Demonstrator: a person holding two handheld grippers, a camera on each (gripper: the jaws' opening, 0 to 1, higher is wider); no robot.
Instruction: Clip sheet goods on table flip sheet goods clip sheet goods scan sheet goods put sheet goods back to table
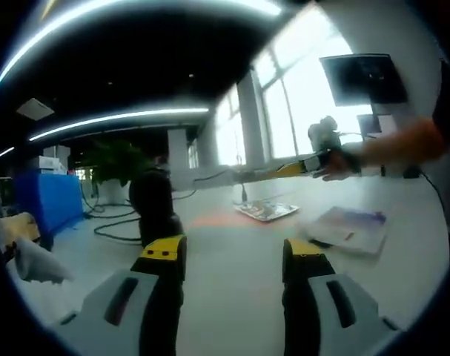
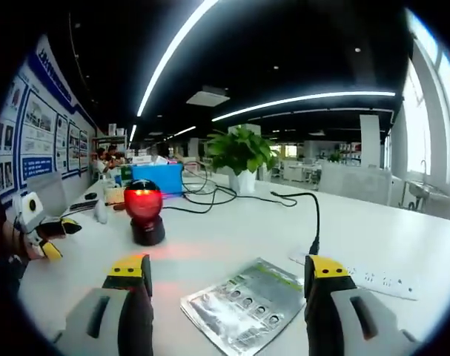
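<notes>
A silvery sheet packet with rows of small dots lies flat on the white table, low between the jaws of my right gripper. Those jaws stand wide apart and open, touching nothing. In the left gripper view the same packet lies mid-table, and the right gripper reaches over it from the right, held by a person's hand. My left gripper is open and holds nothing. It also shows at the far left of the right gripper view. A scanner glows red.
A second white sheet bag lies to the right of the packet. A power strip with an upright black cable sits at right. A potted plant, a blue box and loose cables lie behind the scanner.
</notes>
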